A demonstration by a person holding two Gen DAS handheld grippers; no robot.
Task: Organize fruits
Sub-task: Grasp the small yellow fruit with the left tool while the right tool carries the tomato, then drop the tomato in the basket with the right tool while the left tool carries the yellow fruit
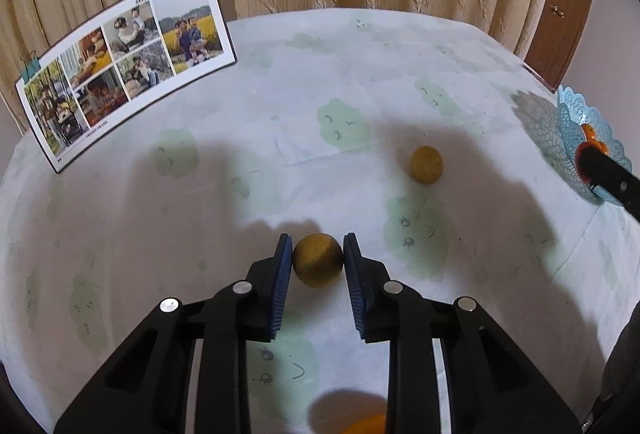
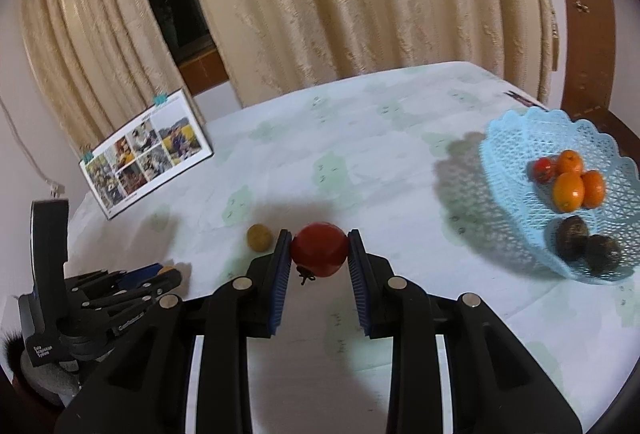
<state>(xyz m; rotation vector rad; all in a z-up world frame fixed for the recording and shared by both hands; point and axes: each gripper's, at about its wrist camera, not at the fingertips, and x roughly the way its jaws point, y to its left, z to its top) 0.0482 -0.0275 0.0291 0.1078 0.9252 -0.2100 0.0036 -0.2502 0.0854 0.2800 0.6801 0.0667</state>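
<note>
My left gripper (image 1: 318,252) is shut on a round yellow-brown fruit (image 1: 318,261), low over the table. A second yellow-brown fruit (image 1: 427,164) lies on the cloth ahead and to the right; it also shows in the right wrist view (image 2: 259,237). My right gripper (image 2: 319,250) is shut on a red tomato (image 2: 319,248) and holds it above the table, stem down. The light blue basket (image 2: 516,137) stands at the right with a small tomato (image 2: 543,169), three oranges (image 2: 568,191) and two dark fruits (image 2: 572,232). The left gripper (image 2: 160,276) shows at the lower left.
A photo collage board (image 1: 124,69) with clips leans at the back left of the table. Cream curtains (image 2: 360,1) hang behind. An orange fruit (image 1: 368,426) lies under my left gripper at the bottom edge. The basket (image 1: 568,129) sits near the table's right edge.
</note>
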